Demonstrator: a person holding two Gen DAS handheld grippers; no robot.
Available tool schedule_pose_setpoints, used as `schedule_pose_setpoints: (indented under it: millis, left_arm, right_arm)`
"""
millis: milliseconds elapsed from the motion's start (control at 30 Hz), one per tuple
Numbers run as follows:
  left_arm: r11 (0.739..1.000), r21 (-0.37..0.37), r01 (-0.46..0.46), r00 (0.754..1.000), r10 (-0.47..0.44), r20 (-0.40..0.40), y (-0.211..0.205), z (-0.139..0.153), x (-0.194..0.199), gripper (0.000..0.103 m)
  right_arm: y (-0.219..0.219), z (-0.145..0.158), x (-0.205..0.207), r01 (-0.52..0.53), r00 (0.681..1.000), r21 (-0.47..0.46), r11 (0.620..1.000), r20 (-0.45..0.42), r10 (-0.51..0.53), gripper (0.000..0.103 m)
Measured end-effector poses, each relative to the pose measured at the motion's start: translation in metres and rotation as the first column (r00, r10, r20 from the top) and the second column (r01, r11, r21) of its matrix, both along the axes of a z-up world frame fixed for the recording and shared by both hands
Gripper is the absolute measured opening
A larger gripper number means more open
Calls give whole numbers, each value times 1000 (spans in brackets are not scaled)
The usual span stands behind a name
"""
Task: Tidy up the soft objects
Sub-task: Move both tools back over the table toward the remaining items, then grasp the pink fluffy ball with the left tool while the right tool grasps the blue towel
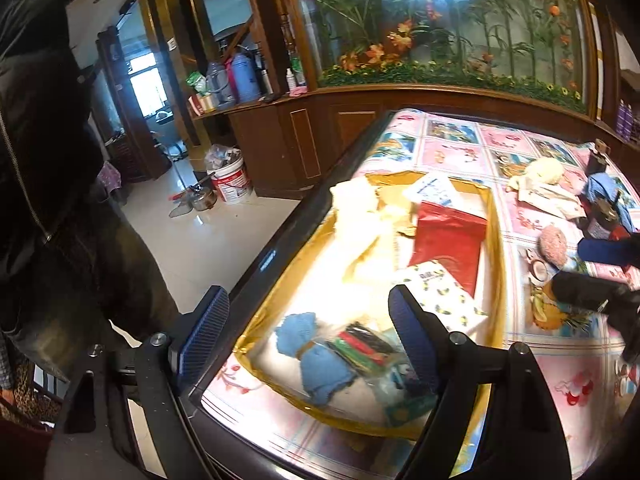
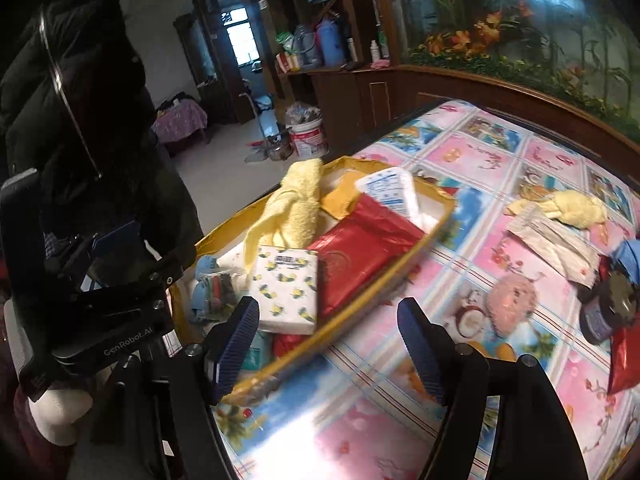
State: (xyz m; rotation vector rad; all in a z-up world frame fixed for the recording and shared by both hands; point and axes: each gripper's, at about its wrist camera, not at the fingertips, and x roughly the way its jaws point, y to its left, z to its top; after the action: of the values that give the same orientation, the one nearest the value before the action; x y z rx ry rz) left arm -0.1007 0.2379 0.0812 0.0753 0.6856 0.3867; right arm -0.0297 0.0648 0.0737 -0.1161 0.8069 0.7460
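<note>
A gold tray (image 1: 496, 248) (image 2: 360, 300) sits on the table and holds a yellow towel (image 2: 296, 204), a red packet (image 2: 360, 256), a lemon-print tissue pack (image 2: 286, 288) (image 1: 444, 296), a blue knit piece (image 1: 320, 360) and a bag of hair ties (image 1: 360, 344). On the tablecloth to the right lie a pink knit piece (image 2: 514, 304) (image 1: 554, 246), a yellow cloth (image 2: 576, 206) (image 1: 544, 172) and a white packet (image 2: 556, 244). My left gripper (image 1: 308, 332) is open and empty over the tray's near end. My right gripper (image 2: 328, 340) is open and empty above the tray's right rim.
A patterned pink and blue tablecloth (image 2: 480, 160) covers the table. A dark jar (image 2: 612, 308), a blue item (image 2: 636, 256) and a red wrapper (image 2: 624, 360) stand at the right. A wooden cabinet with a planted tank (image 1: 440, 40) runs behind. A bucket (image 1: 232, 180) stands on the floor.
</note>
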Motion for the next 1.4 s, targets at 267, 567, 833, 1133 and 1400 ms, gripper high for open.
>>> schedule_pose_setpoints:
  millis: [267, 567, 833, 1133, 1400]
  left_arm:
    - [997, 39, 67, 998, -66, -24, -34, 6, 7, 83]
    - [987, 77, 139, 989, -134, -63, -75, 7, 17, 83]
    - [980, 93, 177, 981, -168, -93, -98, 6, 23, 82]
    - [968, -28, 250, 961, -251, -117, -109, 5, 48, 82]
    - [899, -245, 363, 889, -413, -199, -143, -15, 135, 82]
  right_arm:
    - [-84, 5, 12, 158, 987, 88, 984, -16, -157, 75]
    - [-172, -3, 21, 317, 948, 127, 940, -43, -314, 76]
    - [-219, -8, 23, 392, 920, 155, 907, -52, -389, 76]
    - [-252, -13, 32, 464, 886, 171, 869, -64, -460, 78]
    - [-297, -22, 61, 593, 803, 194, 781, -67, -593, 79]
